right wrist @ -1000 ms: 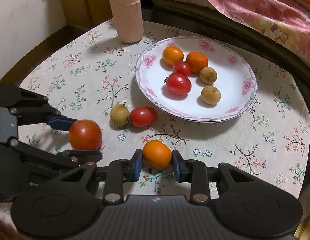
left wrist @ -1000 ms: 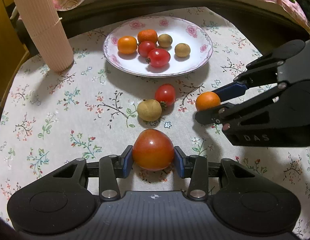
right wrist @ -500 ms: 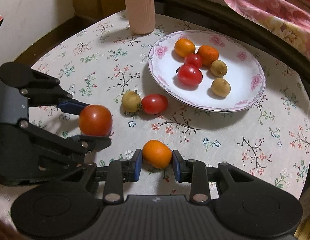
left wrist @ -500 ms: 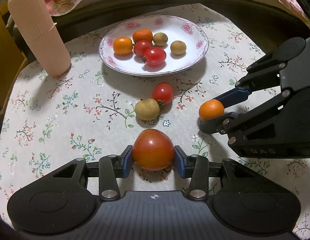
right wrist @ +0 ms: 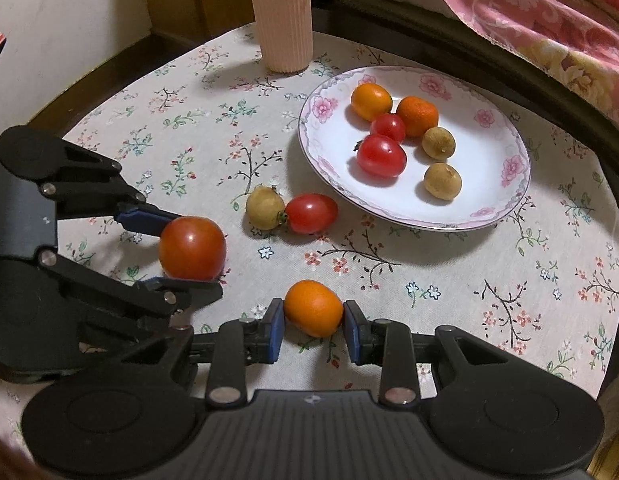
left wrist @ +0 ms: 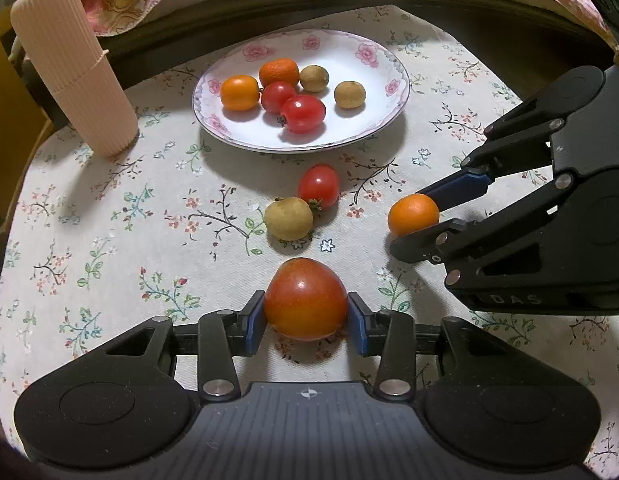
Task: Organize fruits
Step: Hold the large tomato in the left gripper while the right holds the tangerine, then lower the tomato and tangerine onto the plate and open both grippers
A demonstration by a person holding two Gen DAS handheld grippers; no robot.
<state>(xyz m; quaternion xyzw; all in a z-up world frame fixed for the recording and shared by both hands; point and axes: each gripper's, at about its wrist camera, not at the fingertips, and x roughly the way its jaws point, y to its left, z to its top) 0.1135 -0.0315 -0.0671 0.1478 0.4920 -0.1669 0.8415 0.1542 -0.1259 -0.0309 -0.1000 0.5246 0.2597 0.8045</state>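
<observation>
Left wrist view showed the left tool (left wrist: 306,317) clamped on a large red tomato (left wrist: 305,304) above the floral table (left wrist: 109,216). To its right, the right tool (right wrist: 314,327) gripped a small orange fruit (right wrist: 314,308). A brown fruit (left wrist: 288,218) and cherry tomato (left wrist: 319,185) lay touching, near the plate (left wrist: 373,128) holding six fruits.

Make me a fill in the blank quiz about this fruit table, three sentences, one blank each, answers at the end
1. The left gripper is shut on a large red ____.
2. The white floral-rimmed plate holds ____ fruits.
3. The small round orange fruit sits between the fingers of the ____ gripper.

Missing words: tomato; six; right
</observation>
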